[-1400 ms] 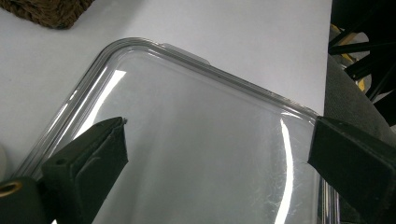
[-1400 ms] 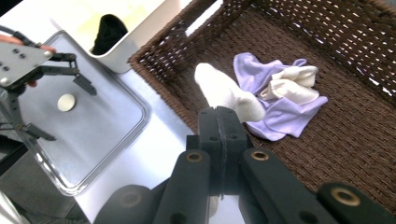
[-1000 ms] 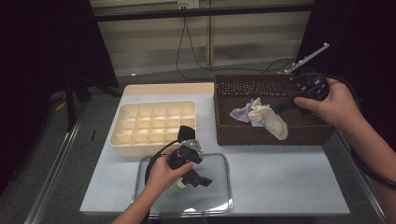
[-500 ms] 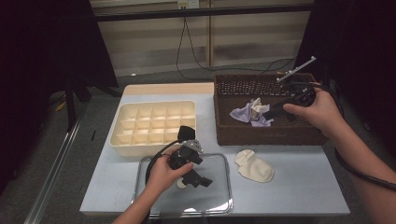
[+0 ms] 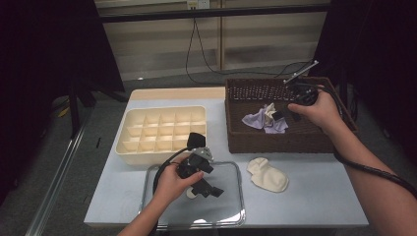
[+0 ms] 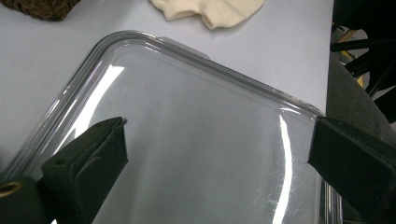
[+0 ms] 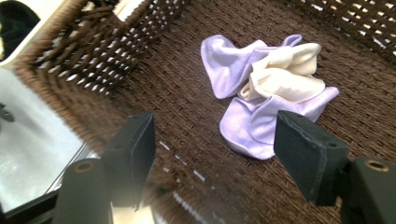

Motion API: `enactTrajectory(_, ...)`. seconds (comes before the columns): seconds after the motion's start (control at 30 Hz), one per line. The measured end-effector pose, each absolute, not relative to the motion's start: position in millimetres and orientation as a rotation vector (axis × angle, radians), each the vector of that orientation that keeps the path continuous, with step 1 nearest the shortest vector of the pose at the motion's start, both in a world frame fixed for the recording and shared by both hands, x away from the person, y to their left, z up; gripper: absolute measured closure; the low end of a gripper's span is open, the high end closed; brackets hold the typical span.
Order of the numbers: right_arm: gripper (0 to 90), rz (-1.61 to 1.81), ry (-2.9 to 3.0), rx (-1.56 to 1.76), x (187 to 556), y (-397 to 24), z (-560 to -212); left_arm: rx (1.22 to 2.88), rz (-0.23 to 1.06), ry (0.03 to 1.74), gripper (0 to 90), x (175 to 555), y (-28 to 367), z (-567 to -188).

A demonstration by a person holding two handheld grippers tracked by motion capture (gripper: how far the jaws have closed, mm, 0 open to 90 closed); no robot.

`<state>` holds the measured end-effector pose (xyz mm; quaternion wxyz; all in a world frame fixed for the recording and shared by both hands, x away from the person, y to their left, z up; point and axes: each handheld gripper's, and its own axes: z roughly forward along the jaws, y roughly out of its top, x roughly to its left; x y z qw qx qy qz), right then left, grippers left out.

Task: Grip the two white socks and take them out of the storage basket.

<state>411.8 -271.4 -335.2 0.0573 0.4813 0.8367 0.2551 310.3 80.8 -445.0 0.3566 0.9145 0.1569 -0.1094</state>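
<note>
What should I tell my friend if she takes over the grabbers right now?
Left gripper: open, holding nothing, over the clear tray.
Right gripper: open, holding nothing, inside the brown basket, aimed at the socks there.
One cream sock already lies on the table beside the tray.
A lilac sock and another cream one sit bunched together in the basket.
The divided box looks unfilled.
Left, probably: grab the bunched socks out of the basket next.

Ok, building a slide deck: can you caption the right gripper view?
Open right gripper hovers inside the brown wicker basket above a bundle of lilac and cream socks.
</note>
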Motion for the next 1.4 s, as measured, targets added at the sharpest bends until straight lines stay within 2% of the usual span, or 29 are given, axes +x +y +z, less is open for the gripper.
enactTrajectory(0.3, 28.4, 0.76, 2.54, 1.505, 434, -269, -358, 2.362, -0.281, 0.406, 4.3, 311, 81, -445)
enactTrajectory(0.7, 27.1, 0.748, 2.542, 1.522, 453, -265, -372, 2.369, -0.281, 0.403, 4.3, 312, 81, -445)
enactTrajectory(1.4, 32.0, 0.692, 2.487, 1.591, 476, -266, -396, 2.364, -0.278, 0.413, 4.3, 313, 83, -446)
